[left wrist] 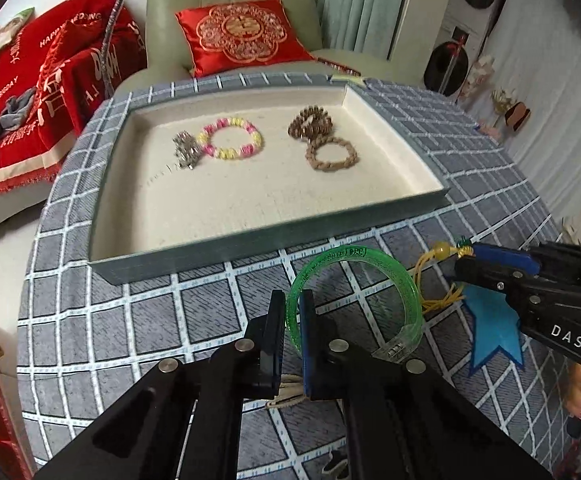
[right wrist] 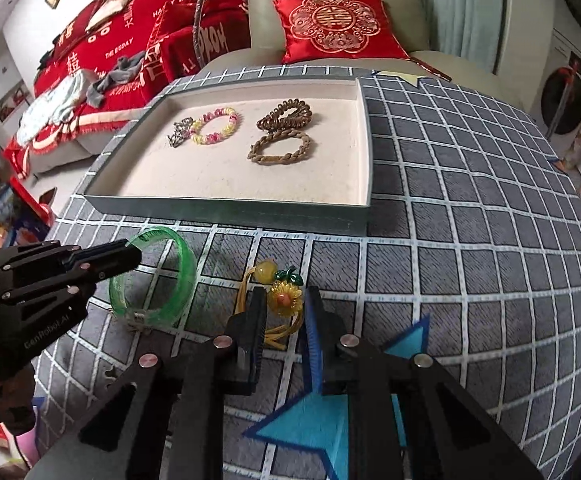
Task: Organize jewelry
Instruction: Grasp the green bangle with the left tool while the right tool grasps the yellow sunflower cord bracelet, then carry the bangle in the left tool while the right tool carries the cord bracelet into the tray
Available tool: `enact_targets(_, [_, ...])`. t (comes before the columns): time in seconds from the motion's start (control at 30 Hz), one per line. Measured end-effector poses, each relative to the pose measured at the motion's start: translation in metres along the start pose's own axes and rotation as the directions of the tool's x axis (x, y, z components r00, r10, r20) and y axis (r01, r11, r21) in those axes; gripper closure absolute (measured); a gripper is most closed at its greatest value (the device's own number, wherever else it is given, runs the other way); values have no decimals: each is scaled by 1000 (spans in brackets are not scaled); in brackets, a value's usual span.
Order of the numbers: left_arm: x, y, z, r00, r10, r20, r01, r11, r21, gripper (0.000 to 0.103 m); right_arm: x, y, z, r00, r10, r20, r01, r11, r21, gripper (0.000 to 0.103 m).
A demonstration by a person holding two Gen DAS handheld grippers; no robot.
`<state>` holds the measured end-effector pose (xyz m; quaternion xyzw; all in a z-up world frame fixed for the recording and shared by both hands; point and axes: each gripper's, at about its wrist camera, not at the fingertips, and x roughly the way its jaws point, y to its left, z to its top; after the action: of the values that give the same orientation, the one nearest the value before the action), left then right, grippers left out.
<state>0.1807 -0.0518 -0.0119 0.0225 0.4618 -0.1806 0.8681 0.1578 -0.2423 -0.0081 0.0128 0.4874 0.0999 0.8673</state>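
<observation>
Shallow cream-lined tray keeps a bare front half – four bracelets sit at the back. Left claw clamps the translucent green plastic bangle (checked table beneath), right claw grips the yellow corded sunflower charm

Soft, even indoor light, with faint shadows. Both views are sharp at centre. Fisheye bending curves the edges, and the corners go dark.

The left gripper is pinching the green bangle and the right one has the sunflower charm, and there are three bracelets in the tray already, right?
Almost. The left gripper does pinch the green bangle, and the right gripper is shut on the sunflower charm. But the tray holds four pieces, not three: silver, pink-and-yellow, brown coil and braided tan. The right wrist view shows them all.
</observation>
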Motion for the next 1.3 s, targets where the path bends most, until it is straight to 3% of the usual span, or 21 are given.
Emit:
enact_targets(0.33, [-34,23,12,995,-10,97,12,1000,-27,81,-26,-3,7,999,-13,33,12,999,41,82])
enact_targets(0.73, [-30,60,56,989,30,145,-23,998,-50,81,-36,-2,63,993,9,118,-25,990,138,82])
enact_targets(1.0, [4,69,77,994,51,95,-48,998,-33,81,2,-4,92,993,72,92,-89,975,205,82])
enact_targets(1.3, [40,74,80,998,63,14,-63,998,-11,81,51,-9,103,993,113,26,-116,965,236,82])
